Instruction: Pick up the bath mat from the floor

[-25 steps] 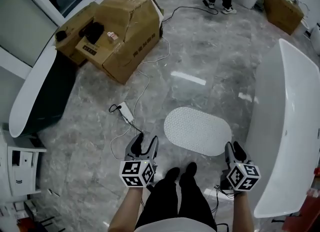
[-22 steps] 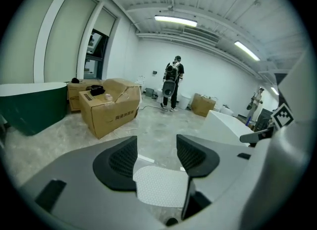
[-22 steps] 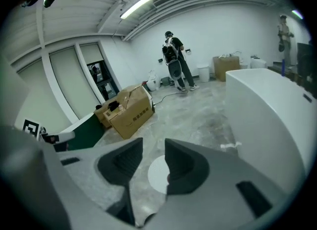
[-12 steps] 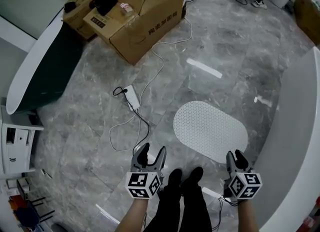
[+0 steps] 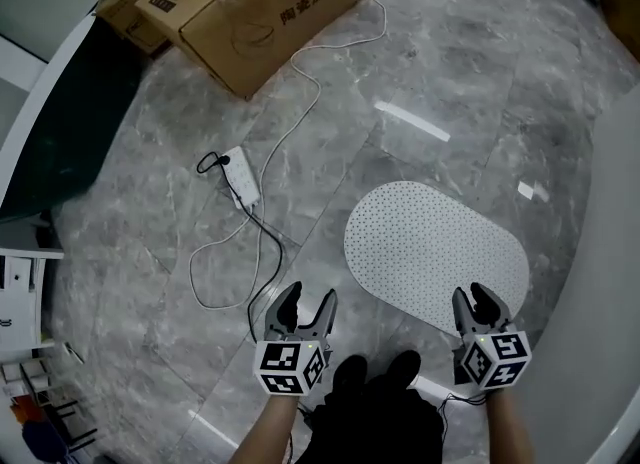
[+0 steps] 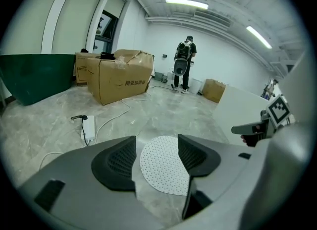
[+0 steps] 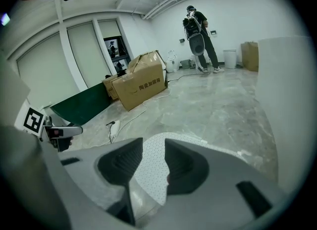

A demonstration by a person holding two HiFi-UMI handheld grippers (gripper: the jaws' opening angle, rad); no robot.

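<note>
The bath mat [image 5: 435, 252], white, oval and dotted, lay flat on the grey marble floor [image 5: 470, 82], just ahead of the person's dark shoes [image 5: 378, 368] and beside the white tub wall [image 5: 612, 252] on the right. The left hand-held gripper [image 5: 309, 298] hung over bare floor just left of the mat, apart from it; its jaws had just been opening and stood wide with nothing between them. The right hand-held gripper [image 5: 474, 296] sat at the mat's near edge, jaws partly apart and empty, the mat showing through the gap without the pads pressing on it. Off to the left, a power strip [image 5: 240, 176] trailed its white cable [image 5: 310, 92] towards the cardboard box [image 5: 270, 12].
</note>
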